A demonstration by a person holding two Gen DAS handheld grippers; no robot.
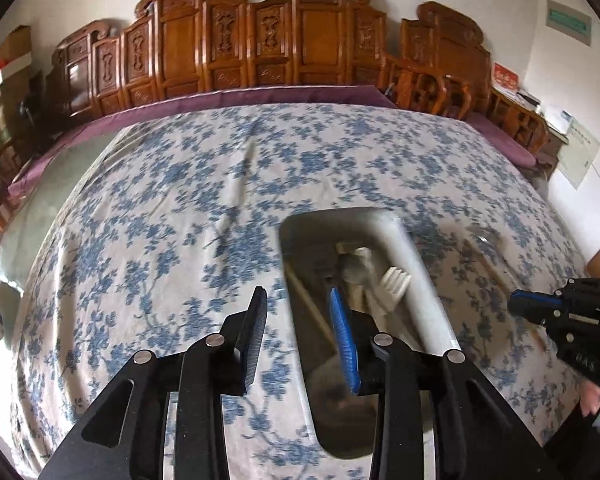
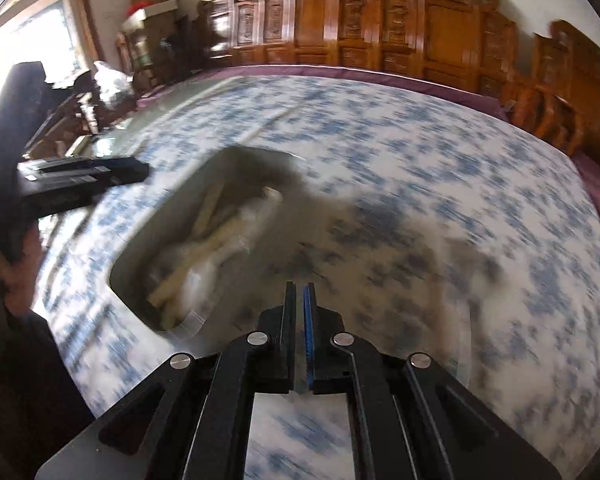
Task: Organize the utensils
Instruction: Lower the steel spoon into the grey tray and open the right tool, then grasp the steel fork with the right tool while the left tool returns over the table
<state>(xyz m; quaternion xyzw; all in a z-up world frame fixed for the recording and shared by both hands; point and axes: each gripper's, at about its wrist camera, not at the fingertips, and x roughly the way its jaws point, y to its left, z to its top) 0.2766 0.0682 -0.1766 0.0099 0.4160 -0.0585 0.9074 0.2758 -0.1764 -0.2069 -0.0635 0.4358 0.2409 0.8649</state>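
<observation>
A shallow translucent tray (image 1: 342,213) lies on the blue-flowered cloth and holds a metal spoon (image 1: 352,270), a white plastic fork (image 1: 396,282) and wooden chopsticks (image 1: 314,308). My left gripper (image 1: 298,296) hovers over the tray's left rim, open, with nothing between its fingers. In the right wrist view the same tray (image 2: 256,154) is blurred, with pale utensils (image 2: 212,240) inside. My right gripper (image 2: 299,285) sits just right of the tray, shut and empty. Each gripper shows in the other's view: the right gripper (image 1: 518,304) at the right edge, the left gripper (image 2: 140,170) at the left.
The flowered cloth (image 1: 180,184) covers a wide table with a purple border (image 1: 260,94). Carved wooden cabinets (image 1: 300,32) line the far side and a wooden chair (image 1: 428,88) stands at the far right corner. A hand (image 1: 594,398) holds the right gripper.
</observation>
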